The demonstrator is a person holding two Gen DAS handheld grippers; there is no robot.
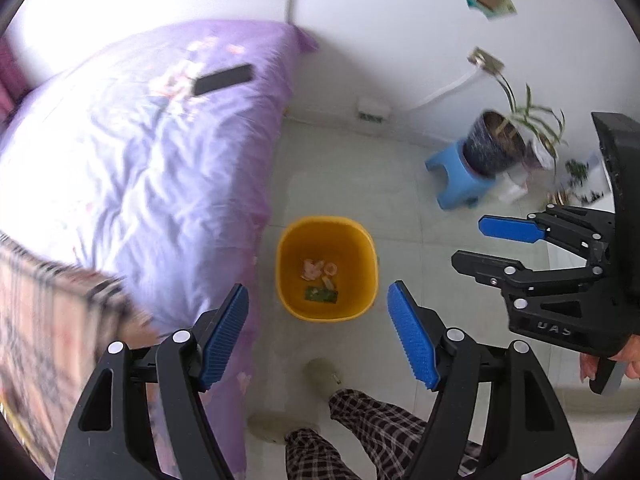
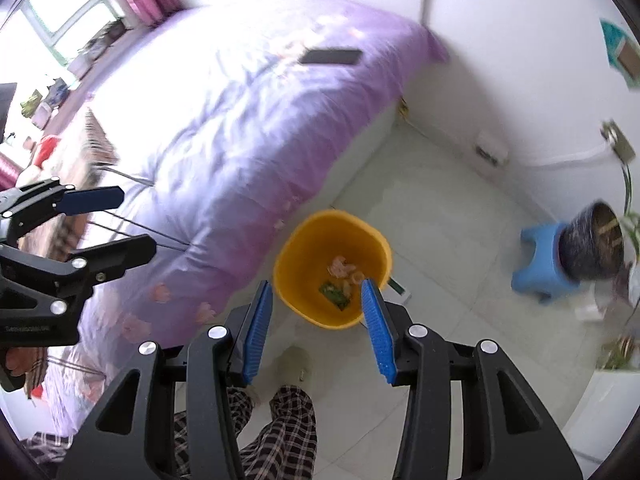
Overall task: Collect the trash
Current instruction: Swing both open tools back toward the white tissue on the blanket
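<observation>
A yellow trash bin (image 1: 362,236) stands on the tiled floor beside the bed and holds pink scraps (image 1: 318,269) and a green wrapper (image 1: 321,294). It also shows in the right wrist view (image 2: 298,240) with the scraps (image 2: 343,267) and wrapper (image 2: 335,294). My left gripper (image 1: 318,330) is open and empty, held above the bin. My right gripper (image 2: 316,326) is open and empty, above the bin too. The right gripper (image 1: 474,246) shows in the left wrist view; the left gripper (image 2: 128,222) shows in the right wrist view.
A bed with a purple quilt (image 1: 132,168) fills the left, with a black phone (image 1: 223,79) on it. A potted plant (image 1: 498,144) sits on a blue stool (image 1: 456,180) at the right. My plaid-trousered legs (image 1: 372,420) stand near the bin.
</observation>
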